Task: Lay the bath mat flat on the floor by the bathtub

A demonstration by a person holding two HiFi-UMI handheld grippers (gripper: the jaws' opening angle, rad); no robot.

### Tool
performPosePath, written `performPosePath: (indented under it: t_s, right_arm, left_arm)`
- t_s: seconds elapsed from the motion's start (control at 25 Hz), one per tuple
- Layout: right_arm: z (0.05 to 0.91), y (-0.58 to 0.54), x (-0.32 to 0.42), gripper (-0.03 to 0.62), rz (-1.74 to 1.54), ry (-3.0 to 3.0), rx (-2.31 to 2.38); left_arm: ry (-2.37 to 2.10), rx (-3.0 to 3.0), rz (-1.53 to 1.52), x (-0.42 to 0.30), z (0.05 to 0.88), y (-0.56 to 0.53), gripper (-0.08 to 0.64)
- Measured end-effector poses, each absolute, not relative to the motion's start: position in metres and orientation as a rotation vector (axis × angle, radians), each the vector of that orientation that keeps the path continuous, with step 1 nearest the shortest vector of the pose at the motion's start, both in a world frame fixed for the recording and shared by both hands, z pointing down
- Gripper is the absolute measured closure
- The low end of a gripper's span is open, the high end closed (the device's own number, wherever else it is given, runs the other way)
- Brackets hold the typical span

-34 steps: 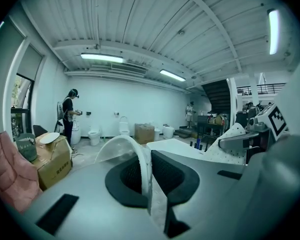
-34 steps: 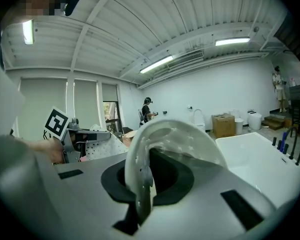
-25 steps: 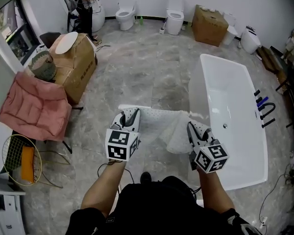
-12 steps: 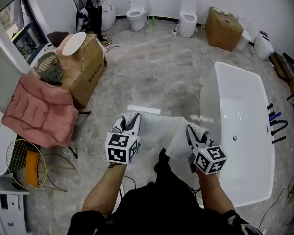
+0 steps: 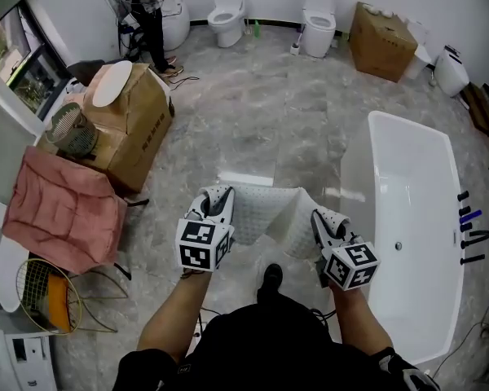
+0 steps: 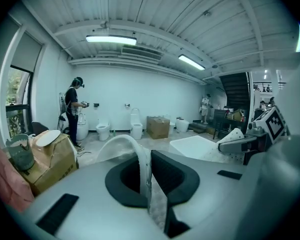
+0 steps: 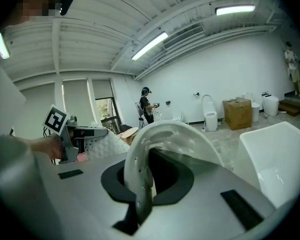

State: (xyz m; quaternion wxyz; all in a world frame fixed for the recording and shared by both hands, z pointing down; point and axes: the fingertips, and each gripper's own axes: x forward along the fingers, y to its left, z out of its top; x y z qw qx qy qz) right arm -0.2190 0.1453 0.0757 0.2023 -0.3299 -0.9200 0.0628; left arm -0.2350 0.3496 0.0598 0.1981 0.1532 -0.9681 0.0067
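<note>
A white perforated bath mat [image 5: 270, 212] hangs in the air between my two grippers, sagging in the middle. My left gripper [image 5: 215, 205] is shut on its left edge, and the mat [image 6: 124, 149] curls up out of the closed jaws in the left gripper view. My right gripper [image 5: 323, 221] is shut on the right edge, where the mat [image 7: 170, 139] arches over the jaws. The white bathtub [image 5: 416, 235] stands on the marble floor to the right of the grippers. The mat is off the floor, beside the tub's near left side.
A cardboard box [image 5: 129, 114] with a white lid on it and a pink cloth [image 5: 61, 210] stand at the left. Two toilets [image 5: 319, 15] and another box [image 5: 381, 31] line the far wall. A person [image 5: 147, 10] stands at the far left. My shoe [image 5: 270, 277] is below the mat.
The whole view has shifted: the tub now lies further right and lower in the head view. Both grippers keep their hold on the mat, which hangs much as before.
</note>
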Motion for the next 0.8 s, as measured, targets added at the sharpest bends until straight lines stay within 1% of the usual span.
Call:
performPosePath:
  t_s: [0.24,0.52,0.8]
  right_arm:
    - [0.065,0.137,-0.288,0.572,0.169,-2.606,-0.883]
    - [0.074,0.098,-0.309,0.572,0.222,-2.652,-0.630]
    - [0.081,0.067,-0.322,0.572,0.297,-2.707,-0.204]
  left_arm:
    - [-2.699,0.512,0.037,-0.310,0.051,0.328,0.537]
    - [-2.628,0.768,0.088,-0.373,0.055,0.283,0.537]
    - [-2.474,1.153,0.156,-0.436,0.066,0.233,0.538]
